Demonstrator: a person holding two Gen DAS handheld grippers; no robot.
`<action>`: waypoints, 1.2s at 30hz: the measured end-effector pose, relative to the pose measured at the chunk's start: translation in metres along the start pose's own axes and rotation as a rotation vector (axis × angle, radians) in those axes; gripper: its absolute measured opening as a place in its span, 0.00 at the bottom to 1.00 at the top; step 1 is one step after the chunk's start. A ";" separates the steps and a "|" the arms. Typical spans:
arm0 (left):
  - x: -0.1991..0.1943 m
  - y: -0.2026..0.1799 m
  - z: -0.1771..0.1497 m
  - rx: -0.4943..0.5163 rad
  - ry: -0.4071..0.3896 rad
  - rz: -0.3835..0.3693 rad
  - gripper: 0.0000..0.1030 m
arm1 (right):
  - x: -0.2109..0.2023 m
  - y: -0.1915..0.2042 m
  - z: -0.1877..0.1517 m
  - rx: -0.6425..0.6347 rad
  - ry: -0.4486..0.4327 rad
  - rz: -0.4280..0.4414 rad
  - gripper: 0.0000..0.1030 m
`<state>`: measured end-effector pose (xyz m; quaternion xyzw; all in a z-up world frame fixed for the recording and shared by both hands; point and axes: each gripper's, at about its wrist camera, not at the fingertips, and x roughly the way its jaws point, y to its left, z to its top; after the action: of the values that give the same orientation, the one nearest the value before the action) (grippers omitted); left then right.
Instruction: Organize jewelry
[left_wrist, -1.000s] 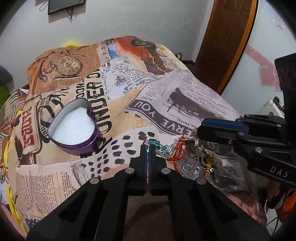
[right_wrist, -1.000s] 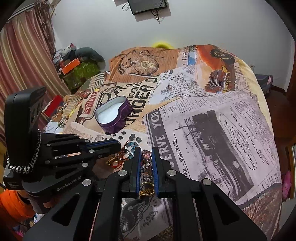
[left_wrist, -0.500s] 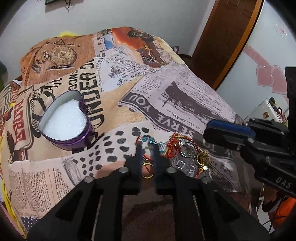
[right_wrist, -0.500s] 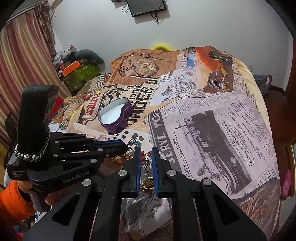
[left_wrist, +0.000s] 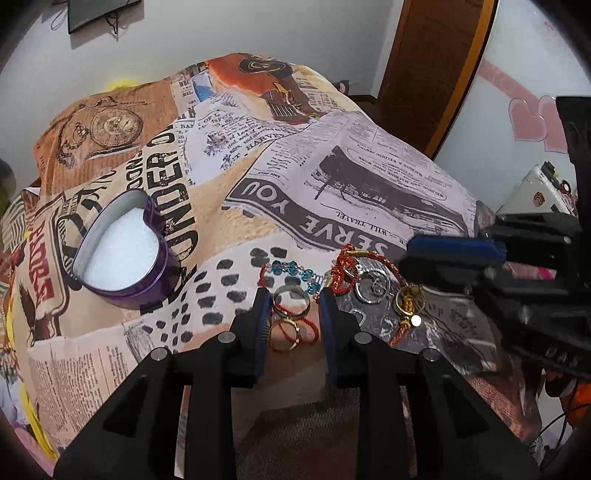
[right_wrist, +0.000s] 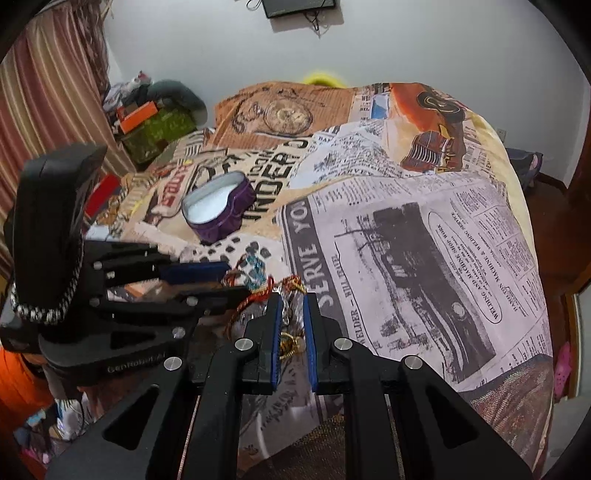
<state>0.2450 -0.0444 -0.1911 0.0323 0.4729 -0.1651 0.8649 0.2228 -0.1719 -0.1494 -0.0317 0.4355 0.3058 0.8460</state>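
A loose pile of jewelry (left_wrist: 369, 284) lies on the printed bedspread: a blue bead bracelet (left_wrist: 291, 267), red cords, a silver ring and a gold pendant (left_wrist: 406, 302). My left gripper (left_wrist: 295, 299) is over its left end with jaws opening. A metal ring (left_wrist: 291, 301) and a gold ring (left_wrist: 282, 334) lie between the pads, not pressed. My right gripper (right_wrist: 292, 306) is shut, its tips low over the pile's right end (right_wrist: 255, 273); jewelry shows through the thin gap. An open purple heart-shaped tin (left_wrist: 122, 254) with white lining sits to the left.
The bedspread (left_wrist: 369, 184) slopes away on all sides. A brown door (left_wrist: 443, 55) stands at the right. A striped curtain (right_wrist: 48, 92) and piled boxes (right_wrist: 155, 118) are at the bed's far left. A dark screen (right_wrist: 299, 7) hangs on the wall.
My left jaws went from shut to partly open and now straddle the rings at the pile's left end. The right gripper stayed shut over the pile.
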 end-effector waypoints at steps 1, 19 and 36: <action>0.001 0.001 0.001 -0.001 0.000 -0.001 0.25 | 0.000 0.000 -0.001 -0.003 0.004 0.002 0.10; -0.014 0.016 -0.009 -0.040 -0.069 -0.026 0.20 | 0.029 0.012 0.010 -0.095 0.101 -0.025 0.19; -0.042 0.022 -0.011 -0.059 -0.138 -0.023 0.20 | 0.032 0.019 0.012 -0.112 0.087 -0.040 0.14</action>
<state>0.2217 -0.0104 -0.1647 -0.0103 0.4170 -0.1628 0.8941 0.2350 -0.1370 -0.1623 -0.1009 0.4536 0.3110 0.8291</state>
